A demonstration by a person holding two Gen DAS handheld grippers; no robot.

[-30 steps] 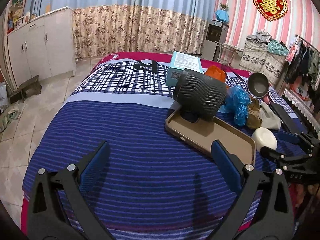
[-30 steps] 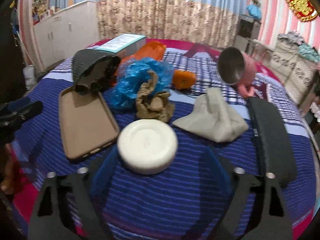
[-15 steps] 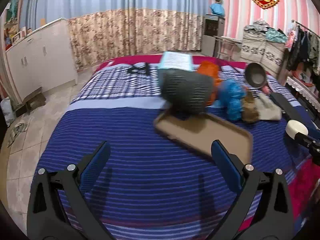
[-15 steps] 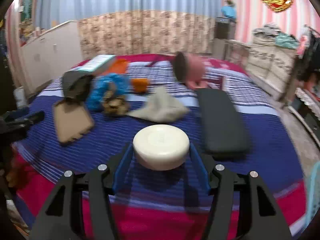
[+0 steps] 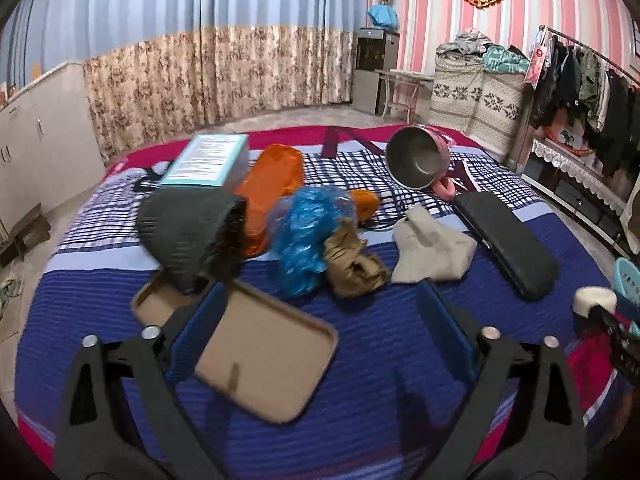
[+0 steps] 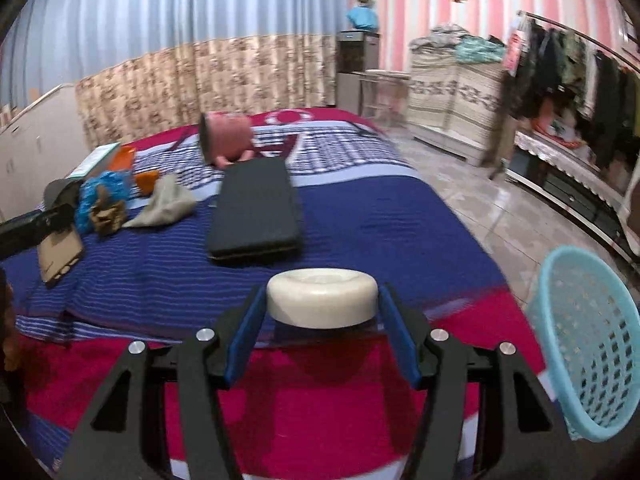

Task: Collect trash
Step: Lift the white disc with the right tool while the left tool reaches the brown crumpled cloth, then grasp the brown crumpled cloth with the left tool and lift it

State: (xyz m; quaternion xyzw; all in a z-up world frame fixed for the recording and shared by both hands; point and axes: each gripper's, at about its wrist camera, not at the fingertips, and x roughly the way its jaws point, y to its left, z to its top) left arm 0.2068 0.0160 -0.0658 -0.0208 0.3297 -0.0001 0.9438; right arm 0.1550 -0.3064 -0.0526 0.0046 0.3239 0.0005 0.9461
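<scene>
Jaws clamp white lid (image 6: 322, 297) | bed edge below | blue basket (image 6: 588, 344) right

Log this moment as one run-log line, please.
right gripper: shut on white round lid, near blue basket | left gripper: closing, nothing held, above tan tray | trash left on bed

The bed (image 5: 360, 360) wears a woven striped cloth, matt and ribbed, and on it lie a crinkled glossy blue plastic bag (image 5: 308, 236), crumpled brown paper (image 5: 352, 268), a soft grey cloth (image 5: 432, 248) and a smooth tan tray (image 5: 264, 364) — matt. The far cup (image 5: 416, 158) is dull brushed metal inside and pink outside, and the black pad (image 5: 508, 240) looks matt. The white disc (image 6: 322, 298) is smooth with a faint sheen — beside it at right, a perforated light-blue plastic basket (image 6: 588, 344).
</scene>
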